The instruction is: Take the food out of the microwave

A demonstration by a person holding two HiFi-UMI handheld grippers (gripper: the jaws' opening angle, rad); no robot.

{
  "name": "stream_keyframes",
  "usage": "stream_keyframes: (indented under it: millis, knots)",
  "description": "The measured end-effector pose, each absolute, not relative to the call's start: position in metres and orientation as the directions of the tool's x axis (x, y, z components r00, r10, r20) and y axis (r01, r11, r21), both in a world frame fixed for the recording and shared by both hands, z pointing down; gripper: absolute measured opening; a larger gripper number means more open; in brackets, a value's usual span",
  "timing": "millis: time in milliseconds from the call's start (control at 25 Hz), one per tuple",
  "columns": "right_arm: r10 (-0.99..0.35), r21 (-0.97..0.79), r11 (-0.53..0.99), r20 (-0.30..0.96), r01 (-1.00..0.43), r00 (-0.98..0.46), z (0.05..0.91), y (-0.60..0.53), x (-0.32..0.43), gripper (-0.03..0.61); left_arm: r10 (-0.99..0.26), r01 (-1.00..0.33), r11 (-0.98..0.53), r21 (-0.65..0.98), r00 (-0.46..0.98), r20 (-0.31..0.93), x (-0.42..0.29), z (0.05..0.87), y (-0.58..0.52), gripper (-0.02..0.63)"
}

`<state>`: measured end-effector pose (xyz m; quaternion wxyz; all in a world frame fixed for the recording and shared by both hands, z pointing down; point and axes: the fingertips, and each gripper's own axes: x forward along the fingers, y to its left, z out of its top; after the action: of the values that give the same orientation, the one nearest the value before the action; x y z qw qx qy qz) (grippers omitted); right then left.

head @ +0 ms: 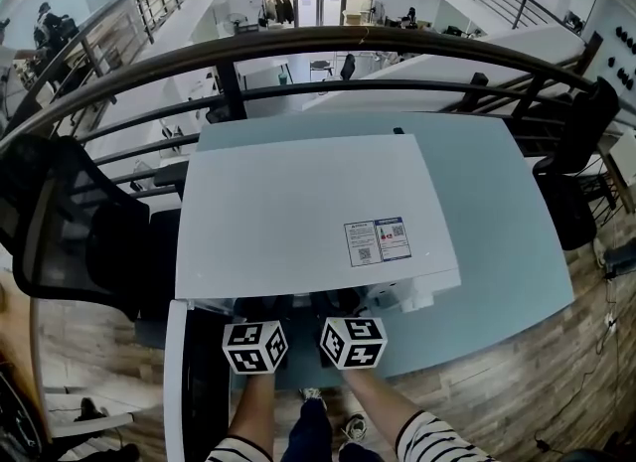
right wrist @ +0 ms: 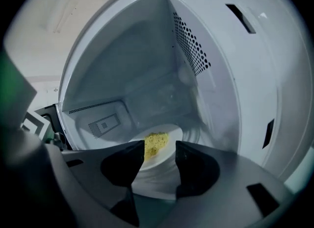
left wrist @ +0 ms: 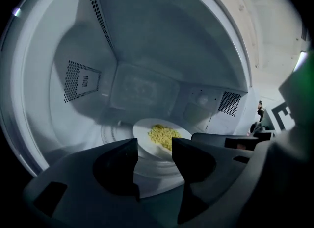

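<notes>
The food (left wrist: 163, 136), a small yellow heap whose kind is hard to tell, lies on a white dish (left wrist: 144, 135) on the floor of the microwave (head: 298, 212) cavity. Your left tongs (left wrist: 154, 148) are pointed into the cavity with their jaws set a narrow gap apart and gripping nothing. In the left gripper view the dish sits just past the tips at 12 o'clock, its near rim showing through the gap. Your right tongs (right wrist: 160, 148) are likewise narrowly parted and empty. In the right gripper view the dish shows beyond the tips at 12 o'clock, with the food leaning toward 11 o'clock beside the left jaw. Whether either pair touches the dish rim is hard to make out. In the head view a label (head: 378, 241) with square codes and small print sits on the microwave's white top toward 4 o'clock, and its writing is too small to read. The microwave stands on a pale teal worktop (head: 497, 222). From the head view its top hides the cavity, the dish and the tips of both tongs. Only the two marker cubes (head: 254, 347) show at 6 o'clock, side by side, with your striped sleeves (head: 437, 440) cut off by the bottom edge. The open door (head: 176, 381) shows as a white strip at 7 o'clock.
</notes>
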<state>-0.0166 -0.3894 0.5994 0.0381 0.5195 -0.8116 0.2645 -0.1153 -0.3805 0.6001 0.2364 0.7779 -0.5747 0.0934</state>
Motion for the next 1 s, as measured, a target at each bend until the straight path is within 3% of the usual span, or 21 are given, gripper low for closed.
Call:
stream_keyframes:
  millis: [1000]
  knots:
    - [-0.786,-0.438,0.361,0.333,-0.823,-0.522,0.592,-0.352,-0.014,0.198,-0.843,-0.920,-0.222,0.322,0.347,0.411,-0.106,0.593,-0.342,0.198]
